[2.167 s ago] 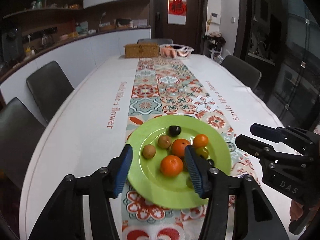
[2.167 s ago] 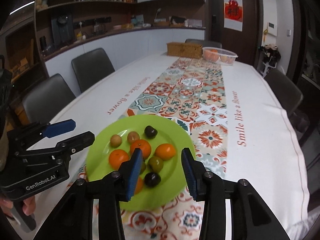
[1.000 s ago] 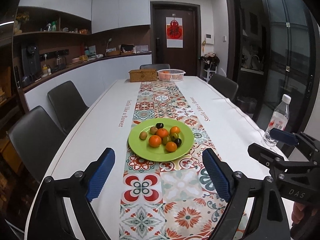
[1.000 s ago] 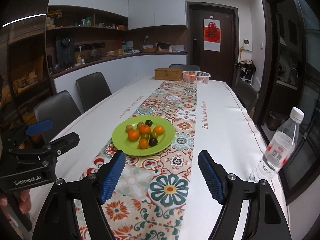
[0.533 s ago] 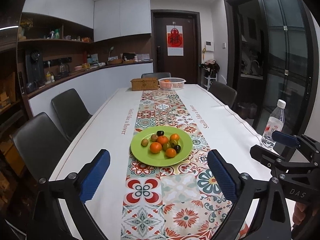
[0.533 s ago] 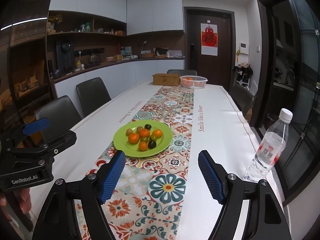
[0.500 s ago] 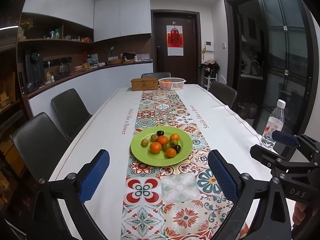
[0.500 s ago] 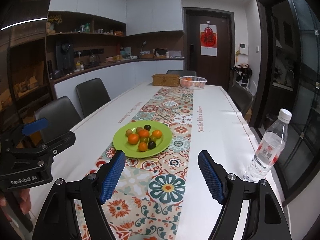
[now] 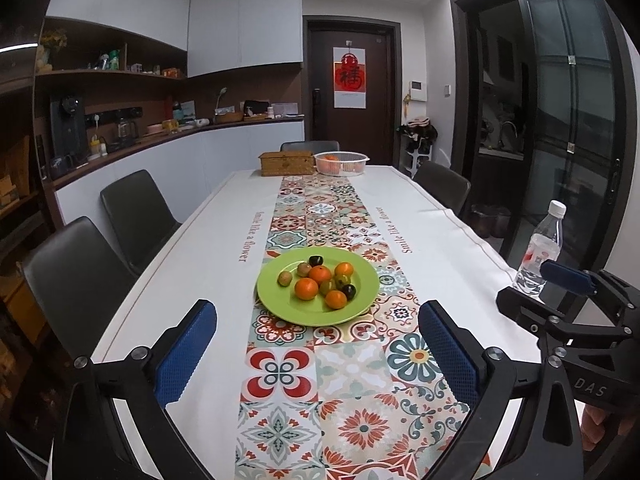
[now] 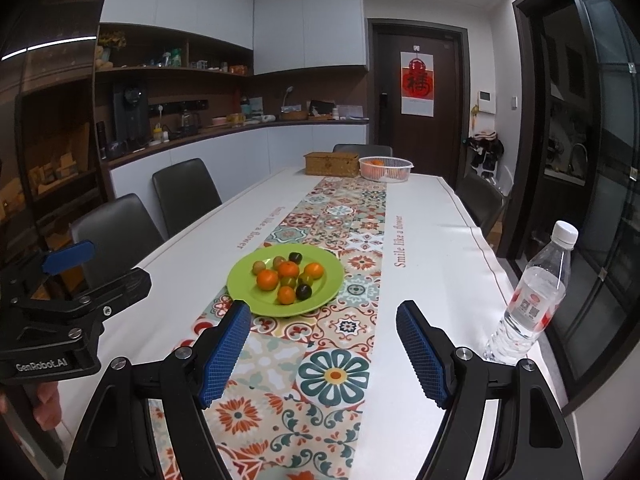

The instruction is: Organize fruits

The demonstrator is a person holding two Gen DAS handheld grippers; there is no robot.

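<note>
Round green plate [image 9: 276,300] of fruits [image 9: 320,282] lies flat — no long axis.

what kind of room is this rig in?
Likely a home dining room with a kitchen counter: a long dining table with chairs, a plate of fruit, and a cluttered counter under wall cabinets.

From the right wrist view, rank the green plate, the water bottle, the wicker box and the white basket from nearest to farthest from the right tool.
1. Water bottle: close on the right, near the table edge.
2. Green plate: ahead and slightly left, on the patterned runner, a bit beyond the right tool.
3. Wicker box and white basket: side by side at the far end, too close to call.
</note>
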